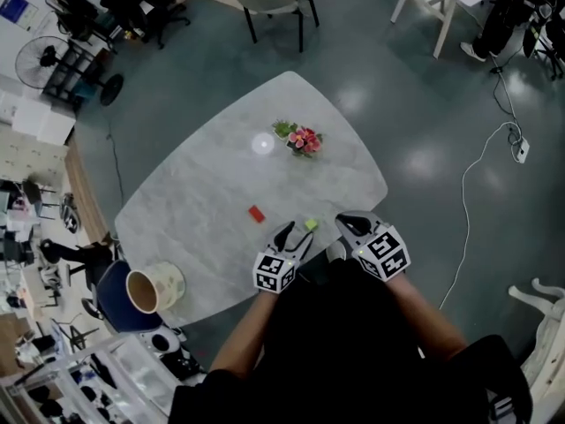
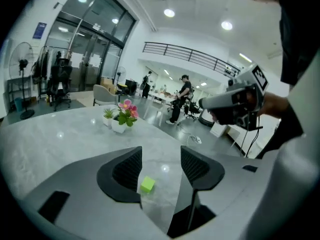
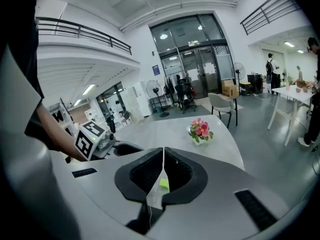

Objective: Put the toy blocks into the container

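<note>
Green toy block (image 1: 311, 225) lies on the marble surface (image 1: 203, 193) between the two tools, and a red block (image 1: 256, 214) lies near it on the left. The left tool (image 2: 161, 156) has its jaws spread, with the green block showing in the gap, not touched; the right tool (image 3: 163, 151) has its jaws pressed together on nothing. The beige container (image 1: 154, 288) sits well apart, at the near left edge of the surface
</note>
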`<state>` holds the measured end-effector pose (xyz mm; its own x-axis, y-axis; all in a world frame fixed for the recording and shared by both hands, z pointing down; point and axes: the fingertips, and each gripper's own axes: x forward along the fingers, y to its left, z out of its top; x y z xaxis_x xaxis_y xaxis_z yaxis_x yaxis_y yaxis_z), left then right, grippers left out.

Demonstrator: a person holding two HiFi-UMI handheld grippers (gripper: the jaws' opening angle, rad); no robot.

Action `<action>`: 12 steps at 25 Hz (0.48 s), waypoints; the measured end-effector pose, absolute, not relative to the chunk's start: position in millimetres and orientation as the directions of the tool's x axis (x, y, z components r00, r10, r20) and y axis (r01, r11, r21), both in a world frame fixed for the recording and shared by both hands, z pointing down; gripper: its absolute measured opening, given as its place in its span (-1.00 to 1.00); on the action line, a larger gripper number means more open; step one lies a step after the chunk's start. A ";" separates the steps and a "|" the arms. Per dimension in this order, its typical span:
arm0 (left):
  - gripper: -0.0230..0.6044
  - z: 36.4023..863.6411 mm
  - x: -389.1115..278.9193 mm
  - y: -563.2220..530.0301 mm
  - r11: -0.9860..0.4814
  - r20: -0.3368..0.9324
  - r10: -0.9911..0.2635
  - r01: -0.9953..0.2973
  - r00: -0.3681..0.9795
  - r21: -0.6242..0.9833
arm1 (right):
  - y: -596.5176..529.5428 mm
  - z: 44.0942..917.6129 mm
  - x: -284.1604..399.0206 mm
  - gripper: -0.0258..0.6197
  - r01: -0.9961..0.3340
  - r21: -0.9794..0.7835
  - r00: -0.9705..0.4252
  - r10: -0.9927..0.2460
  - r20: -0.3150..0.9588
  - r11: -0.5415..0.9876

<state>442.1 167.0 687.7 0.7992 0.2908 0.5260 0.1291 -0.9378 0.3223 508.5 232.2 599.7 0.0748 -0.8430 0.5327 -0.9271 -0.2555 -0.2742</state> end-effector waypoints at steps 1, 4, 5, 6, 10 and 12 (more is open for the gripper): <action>-0.23 700.1 444.7 172.1 -0.939 0.549 0.308 0.156 0.776 0.307 | 237.4 605.2 507.9 -0.90 -0.924 -0.281 0.071 -0.840 0.538 -0.258; -0.23 733.5 448.9 182.6 -0.941 0.620 0.333 0.211 0.710 0.264 | 252.8 613.4 507.3 -0.90 -0.920 -0.288 0.070 -0.833 0.549 -0.267; -0.23 744.2 450.3 185.0 -0.942 0.640 0.335 0.224 0.691 0.251 | 258.7 615.1 508.7 -0.90 -0.918 -0.288 0.074 -0.830 0.553 -0.274; -0.23 755.9 450.4 187.9 -0.941 0.664 0.339 0.238 0.666 0.242 | 264.9 617.0 510.7 -0.90 -0.914 -0.289 0.081 -0.826 0.558 -0.284; -0.23 794.1 453.6 197.1 -0.923 0.754 0.361 0.324 0.548 0.207 | 287.0 631.4 519.3 -0.90 -0.898 -0.295 0.091 -0.794 0.600 -0.326; -0.22 809.2 454.9 199.1 -0.913 0.788 0.362 0.358 0.498 0.193 | 294.7 639.4 519.7 -0.90 -0.893 -0.306 0.078 -0.783 0.618 -0.331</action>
<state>454.9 199.1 809.2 0.4984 0.3618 0.7879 0.3583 -0.9135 0.1928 519.7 294.7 639.4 0.0783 -0.7826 0.6176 -0.8928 -0.3307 -0.3058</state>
